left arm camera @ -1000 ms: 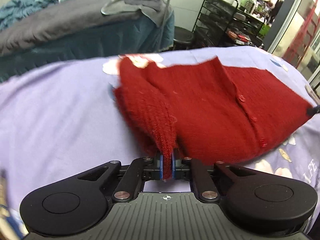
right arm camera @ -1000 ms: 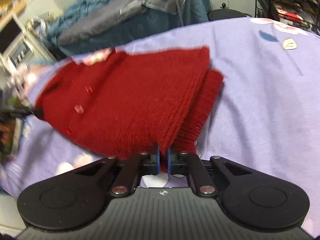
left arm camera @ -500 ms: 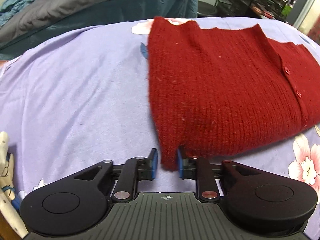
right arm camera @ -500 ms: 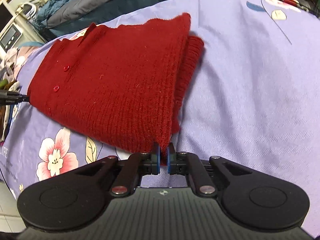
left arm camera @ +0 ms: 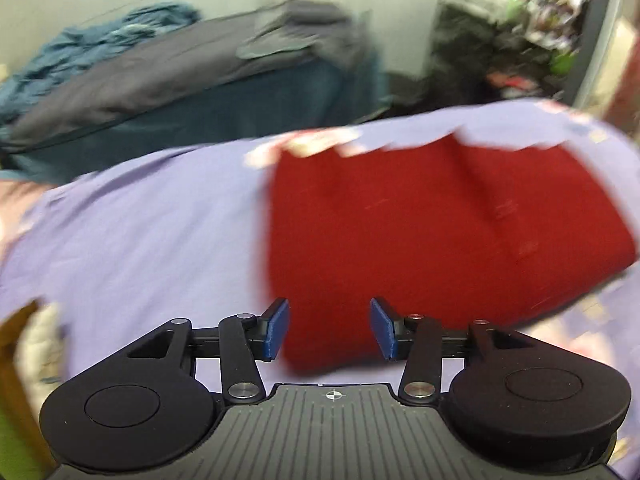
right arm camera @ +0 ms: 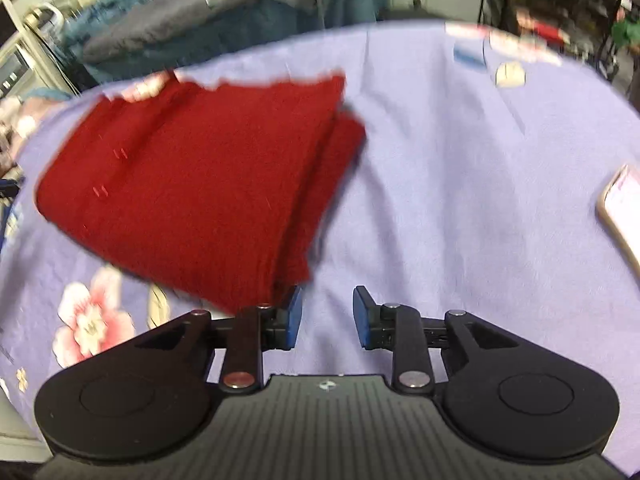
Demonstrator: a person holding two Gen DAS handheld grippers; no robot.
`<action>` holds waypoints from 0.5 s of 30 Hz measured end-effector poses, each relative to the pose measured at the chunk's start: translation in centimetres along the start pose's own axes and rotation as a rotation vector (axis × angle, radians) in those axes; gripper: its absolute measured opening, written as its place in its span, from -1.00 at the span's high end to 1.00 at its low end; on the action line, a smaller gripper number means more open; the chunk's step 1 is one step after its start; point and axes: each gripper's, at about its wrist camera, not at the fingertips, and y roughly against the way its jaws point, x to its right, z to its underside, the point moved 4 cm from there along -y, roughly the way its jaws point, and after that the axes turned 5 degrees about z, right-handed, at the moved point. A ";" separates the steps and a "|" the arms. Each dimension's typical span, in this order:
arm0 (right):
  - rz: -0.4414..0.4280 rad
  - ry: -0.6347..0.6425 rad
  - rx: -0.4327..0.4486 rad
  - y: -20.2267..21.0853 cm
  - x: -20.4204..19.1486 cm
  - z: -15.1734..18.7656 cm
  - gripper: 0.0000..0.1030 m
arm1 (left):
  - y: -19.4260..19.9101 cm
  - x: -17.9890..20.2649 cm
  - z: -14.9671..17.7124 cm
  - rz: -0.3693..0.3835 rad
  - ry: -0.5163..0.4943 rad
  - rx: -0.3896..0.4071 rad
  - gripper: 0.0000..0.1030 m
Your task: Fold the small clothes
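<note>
Since the red knit cardigan (right arm camera: 192,184) lies folded flat on the lavender floral sheet (right arm camera: 460,168), the step looks like release and retreat: back both claws off level, so no pad drags the near hem. Left claw (left arm camera: 328,330) wide open, empty, near edge of the knit showing between its pads, contact unclear from blur. Right claw (right arm camera: 326,316) open, empty, left pad just beside the folded corner. Fold's stacked right edge is slightly uneven. Open sheet right of the cardigan; a phone (right arm camera: 624,212) sits near the right edge.
</note>
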 end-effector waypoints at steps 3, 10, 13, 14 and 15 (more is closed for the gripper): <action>-0.033 -0.111 0.027 -0.6 0.5 -1.4 -0.07 | -2.5 5.3 -1.8 0.122 0.025 0.031 -1.00; -0.097 -0.318 0.033 -3.6 2.7 -3.6 -0.35 | -8.6 20.6 -1.5 0.208 -0.290 -0.016 -1.00; -0.136 -0.380 0.027 -4.8 3.3 -3.9 -0.35 | -10.9 25.6 -0.5 0.158 -0.407 -0.034 -1.00; -0.151 -0.404 0.019 -5.3 3.7 -4.1 -0.35 | -11.5 27.3 -0.1 0.134 -0.467 -0.031 -1.00; -0.168 -0.429 0.013 -5.7 3.9 -4.2 -0.35 | -12.0 28.9 0.2 0.110 -0.535 -0.024 -1.00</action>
